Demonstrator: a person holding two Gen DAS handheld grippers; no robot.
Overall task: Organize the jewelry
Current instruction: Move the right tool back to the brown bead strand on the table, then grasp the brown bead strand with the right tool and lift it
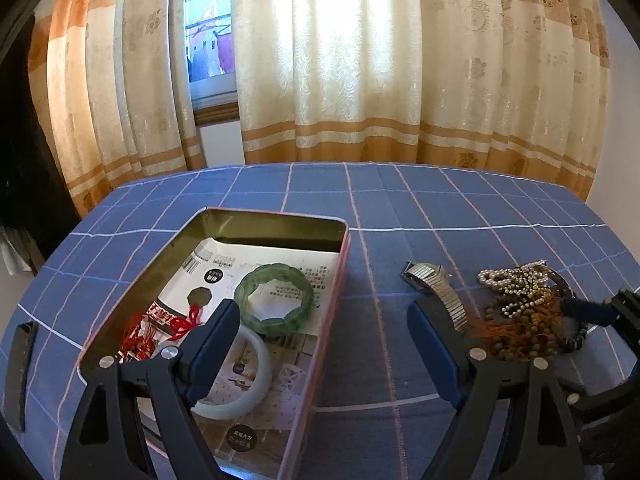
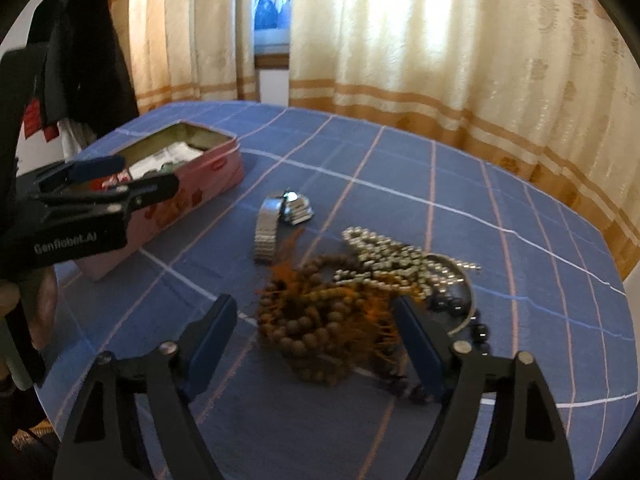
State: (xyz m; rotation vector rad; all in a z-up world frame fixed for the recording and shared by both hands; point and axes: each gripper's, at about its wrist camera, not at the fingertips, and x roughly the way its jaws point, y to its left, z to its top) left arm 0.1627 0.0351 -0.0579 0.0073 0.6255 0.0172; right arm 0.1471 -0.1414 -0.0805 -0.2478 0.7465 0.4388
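Left wrist: left gripper [image 1: 324, 336] has its jaws wide apart with nothing between them, hovering at the near right edge of the tin [image 1: 347, 240]. Tin sits open on the blue cloth [image 1: 440, 208]. Inside lie a green bangle [image 1: 274, 299], a white bangle [image 1: 256, 380] and a red knot [image 1: 160, 332]. The watch [image 1: 436, 284] and the heap of beads [image 1: 520, 328] lie on the cloth to the right.

Right wrist: right gripper [image 2: 316, 340] also stands apart, straddling the brown beads [image 2: 316, 328], pads not pressing (frame blurred). Pearls [image 2: 384, 256] are tangled just behind, touching.

Step, as judged: picking from the heap. Next move calls for closing on the brown beads alone, lifting slowly so the tangled pearls drop free.
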